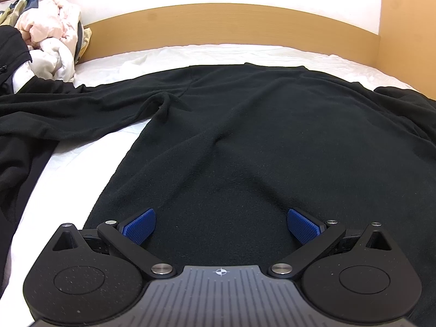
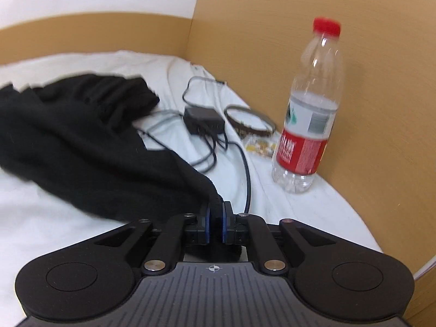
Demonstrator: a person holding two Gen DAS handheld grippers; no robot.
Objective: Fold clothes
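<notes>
The black garment [image 1: 272, 136] lies spread flat across the white bed sheet [image 1: 81, 150], its far hem near the wooden headboard [image 1: 231, 24]. One sleeve extends toward the left edge of the bed.

Left gripper [image 1: 221, 224]: jaws released, spread wide. It hovers over the near portion of the garment; the blue pads [image 1: 141, 224] hold nothing.

Right gripper [image 2: 215, 218]: jaws clenched on a fold of the black garment [image 2: 81, 141] at its near edge. The fabric trails from the pads toward the left side of the bed.

Near the right corner of the bed, beside the wooden side panel [image 2: 381, 109], the following items rest on the sheet:
- A clear plastic bottle [image 2: 308, 114], upright, red cap, red-and-white label. The label text is blurred and not legible.
- A black power adapter [image 2: 203, 121] with cables [image 2: 245, 169].
- A dark band [image 2: 249, 121], between the adapter and the bottle.

A pile of pale bedding [image 1: 51, 38] occupies the far left corner.
</notes>
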